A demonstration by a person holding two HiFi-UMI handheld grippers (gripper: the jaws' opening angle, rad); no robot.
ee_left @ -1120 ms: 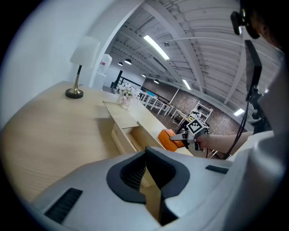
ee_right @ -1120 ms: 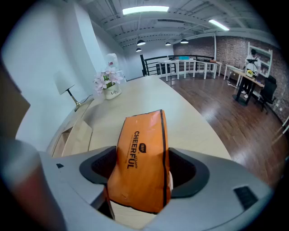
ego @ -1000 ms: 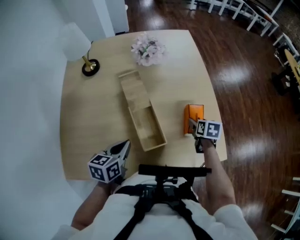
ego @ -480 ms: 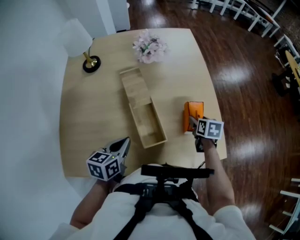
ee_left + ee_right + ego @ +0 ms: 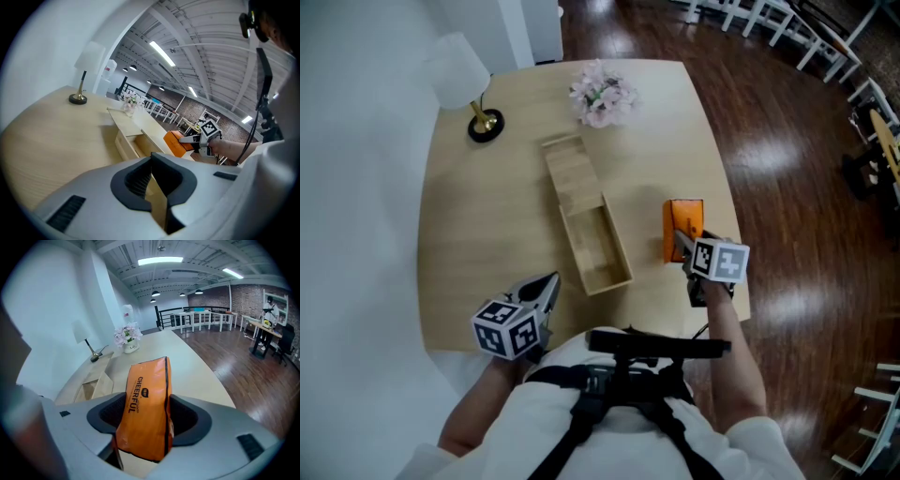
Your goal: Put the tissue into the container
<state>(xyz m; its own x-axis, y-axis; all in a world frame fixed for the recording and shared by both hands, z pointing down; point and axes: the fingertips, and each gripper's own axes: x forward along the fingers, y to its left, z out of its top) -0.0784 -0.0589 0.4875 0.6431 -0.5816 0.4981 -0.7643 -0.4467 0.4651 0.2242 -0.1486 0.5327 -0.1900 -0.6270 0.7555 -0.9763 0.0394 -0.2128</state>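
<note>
A person seated at a pale wooden table (image 5: 478, 225) works a gripper in each hand. The right gripper (image 5: 682, 246), near the table's right edge, is closing its jaws on an orange tissue pack (image 5: 683, 217) that lies on the tabletop. In the right gripper view the pack fills the gap between the two dark pads, which meet its sides, and its black lettering runs along its length. The left gripper (image 5: 546, 287) is held over the table's near edge, well apart from the pack. In the left gripper view its jaws are brought together at the tips with nothing between them. Between the two grippers lies the container (image 5: 598, 251), a long, narrow wooden box set at a slant, its near end toward the person. The lid (image 5: 568, 171) is slid toward the far end, leaving the near half open and bare inside. The pack sits outside the box, to its right and just apart from its wall. At the table's far end stand a lamp (image 5: 461, 73) with a white shade and a round dark base, at the left corner, and a small bunch of pale pink flowers (image 5: 602, 94) nearer the middle. Dark, glossy floorboards (image 5: 787, 150) stretch away on the right.
</note>
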